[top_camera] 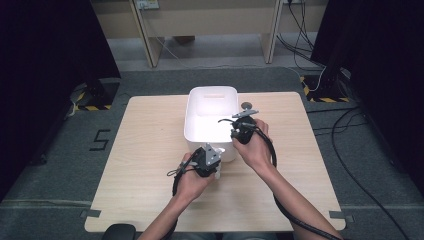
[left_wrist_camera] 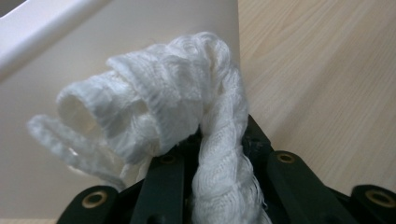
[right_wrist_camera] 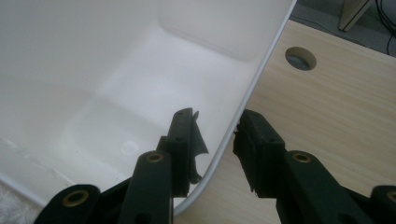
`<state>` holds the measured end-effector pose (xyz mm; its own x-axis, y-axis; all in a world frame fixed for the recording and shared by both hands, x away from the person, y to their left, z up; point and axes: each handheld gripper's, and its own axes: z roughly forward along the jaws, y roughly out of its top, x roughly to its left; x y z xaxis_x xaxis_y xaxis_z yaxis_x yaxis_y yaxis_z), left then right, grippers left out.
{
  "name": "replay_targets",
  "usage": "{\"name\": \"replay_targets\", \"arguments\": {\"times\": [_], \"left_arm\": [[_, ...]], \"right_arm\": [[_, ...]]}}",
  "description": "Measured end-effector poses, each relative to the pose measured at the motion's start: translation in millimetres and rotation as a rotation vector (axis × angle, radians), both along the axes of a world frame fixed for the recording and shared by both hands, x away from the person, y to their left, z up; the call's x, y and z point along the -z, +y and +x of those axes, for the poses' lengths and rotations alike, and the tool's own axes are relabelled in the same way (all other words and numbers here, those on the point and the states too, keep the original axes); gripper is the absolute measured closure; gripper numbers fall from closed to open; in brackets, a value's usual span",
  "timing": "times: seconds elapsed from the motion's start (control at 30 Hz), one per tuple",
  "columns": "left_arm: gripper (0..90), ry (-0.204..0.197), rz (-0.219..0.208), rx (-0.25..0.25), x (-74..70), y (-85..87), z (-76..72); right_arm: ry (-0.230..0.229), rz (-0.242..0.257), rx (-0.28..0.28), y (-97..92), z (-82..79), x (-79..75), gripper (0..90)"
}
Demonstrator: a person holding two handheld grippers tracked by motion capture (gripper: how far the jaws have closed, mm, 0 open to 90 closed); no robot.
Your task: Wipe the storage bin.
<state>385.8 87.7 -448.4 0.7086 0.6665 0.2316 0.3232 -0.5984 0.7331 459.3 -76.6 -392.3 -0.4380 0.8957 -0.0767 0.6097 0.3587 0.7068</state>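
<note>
While the wooden table (top_camera: 150, 165) carries the white bin (top_camera: 200, 131), the right gripper (right_wrist_camera: 219, 140) straddles its rim, one jaw inside, one outside; whether the pads press I cannot tell. The left gripper (left_wrist_camera: 210, 158) is clamped on a white cloth (left_wrist_camera: 159, 112) just beside the bin's outer wall; next, I judge, lift it over the rim and release.

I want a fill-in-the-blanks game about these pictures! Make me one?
1. The left gripper is shut on a white knitted ____.
2. The jaws of the right gripper stand on either side of the white bin's ____.
3. The bin stands on a ____ table.
4. Looking into the bin from the right gripper view, it is ____.

Missing words: cloth; wall; wooden; empty
</note>
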Motion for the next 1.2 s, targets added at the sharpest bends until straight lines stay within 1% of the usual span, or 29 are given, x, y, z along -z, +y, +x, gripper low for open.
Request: {"name": "replay_targets", "arguments": {"times": [0.07, 0.17, 0.33, 0.47, 0.63, 0.77, 0.8, 0.87, 0.93, 1.0, 1.07, 1.1, 1.2], "left_arm": [[74.4, -0.007, -0.005, 0.002, -1.9, -0.8, -0.7], [74.2, -0.024, 0.000, 0.004, -4.6, -2.5, -2.9], [74.2, -0.028, -0.002, 0.005, -7.0, -3.3, -3.4], [74.2, -0.037, -0.020, 0.004, -10.9, -4.4, -5.1], [74.2, -0.043, -0.021, 0.004, -15.5, -4.6, -5.7], [74.2, -0.047, -0.031, -0.001, -18.7, -4.6, -6.1], [74.3, -0.050, -0.040, -0.004, -18.9, -5.2, -6.5], [74.3, -0.054, -0.037, -0.002, -20.8, -4.9, -7.3], [74.3, -0.059, -0.045, 0.000, -22.8, -5.1, -8.4], [74.3, -0.070, -0.037, 0.005, -26.5, -4.6, -9.9], [74.3, -0.077, -0.039, 0.006, -28.1, -4.8, -10.9], [74.3, -0.086, -0.051, 0.006, -31.2, -5.1, -12.3], [74.3, -0.092, -0.056, 0.008, -33.8, -5.9, -12.6]], "right_arm": [[0.000, 0.001, 0.001, 0.0, 0.0, 0.0, 67.1], [0.002, 0.002, 0.005, 0.4, -0.3, 0.0, 67.0], [-0.001, 0.002, 0.007, 0.9, -0.3, 0.2, 66.9], [-0.001, -0.001, 0.006, 0.6, 0.0, 0.1, 66.8], [-0.002, 0.003, 0.008, 0.9, -0.1, 0.3, 66.8], [-0.002, 0.003, 0.008, 1.2, 0.0, 0.2, 66.8], [-0.002, 0.003, 0.008, 1.3, -0.1, 0.2, 66.7], [-0.001, 0.005, 0.009, 1.7, -0.4, 0.2, 66.7], [0.000, 0.004, 0.007, 1.6, -0.2, 0.1, 66.7], [0.000, 0.004, 0.007, 1.8, -0.2, 0.1, 66.6], [-0.001, 0.006, 0.008, 2.1, -0.4, 0.2, 66.6], [0.000, 0.006, 0.008, 2.2, -0.5, 0.2, 66.6], [0.000, 0.005, 0.008, 2.5, -0.5, 0.0, 66.6]]}}
